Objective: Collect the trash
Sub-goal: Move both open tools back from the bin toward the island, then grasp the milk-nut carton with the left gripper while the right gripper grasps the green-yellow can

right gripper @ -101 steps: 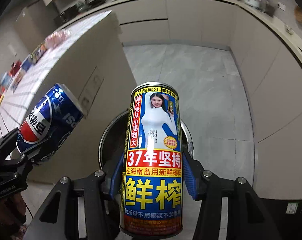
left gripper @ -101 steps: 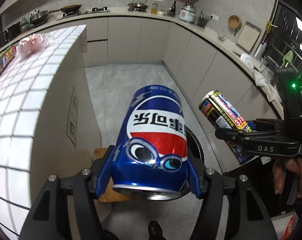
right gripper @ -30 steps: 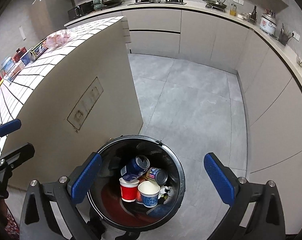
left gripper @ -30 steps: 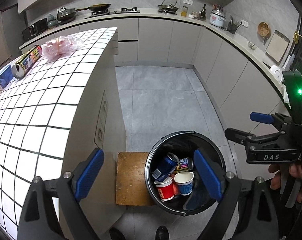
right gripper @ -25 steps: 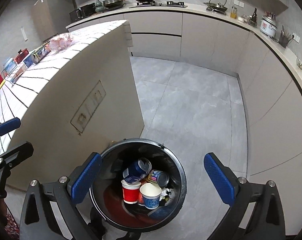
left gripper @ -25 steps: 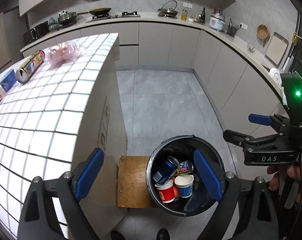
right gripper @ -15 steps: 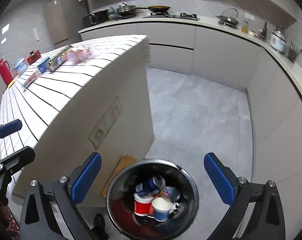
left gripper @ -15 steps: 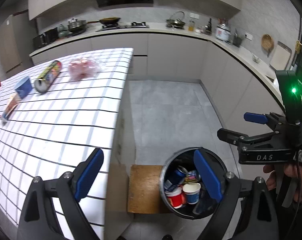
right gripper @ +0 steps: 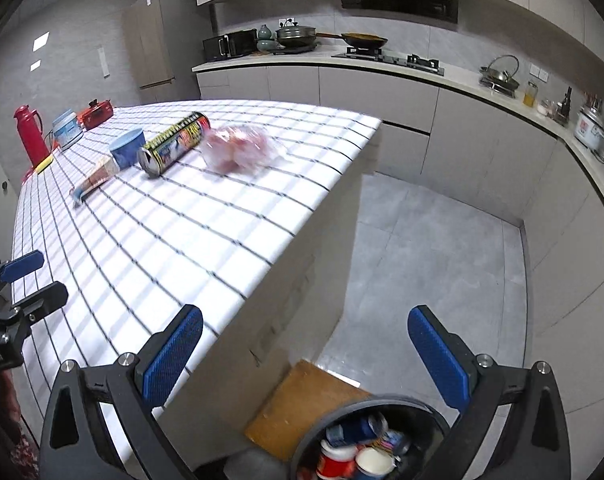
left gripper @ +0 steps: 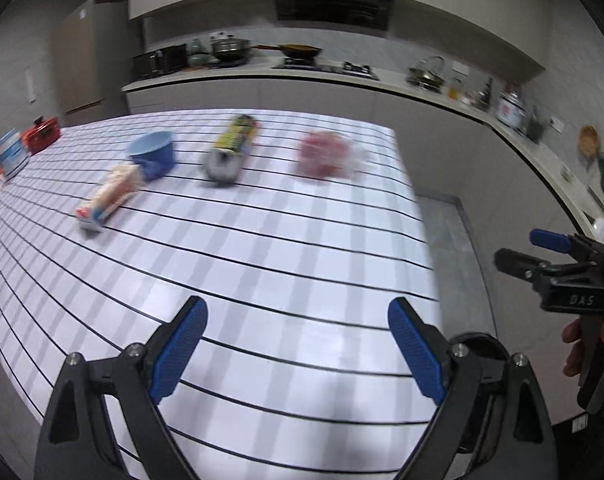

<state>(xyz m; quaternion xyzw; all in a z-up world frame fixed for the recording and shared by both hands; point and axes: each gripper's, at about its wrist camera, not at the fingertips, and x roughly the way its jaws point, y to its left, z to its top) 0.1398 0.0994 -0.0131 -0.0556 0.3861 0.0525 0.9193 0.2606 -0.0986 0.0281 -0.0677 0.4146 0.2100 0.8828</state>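
My left gripper [left gripper: 298,344] is open and empty above the near part of the white tiled island [left gripper: 262,264]. My right gripper [right gripper: 313,352] is open and empty above the island's corner and the floor. On the island's far side lie a pink plastic bag [left gripper: 327,156] [right gripper: 238,150], a tall can on its side [left gripper: 230,152] [right gripper: 174,144], a blue cup [left gripper: 152,156] [right gripper: 126,152] and a snack wrapper [left gripper: 108,198] [right gripper: 94,180]. The black bin [right gripper: 365,440] below holds cans and cups.
A red thermos [right gripper: 30,134], a red pot [right gripper: 98,112] and a white-blue container [right gripper: 66,128] stand at the island's far left. A wooden board [right gripper: 302,404] lies by the bin. Counters with cookware [right gripper: 381,60] run along the back and right walls.
Both cans were dropped into the bin and both grippers opened. Both cameras have since swung up and left from the bin toward the island top.
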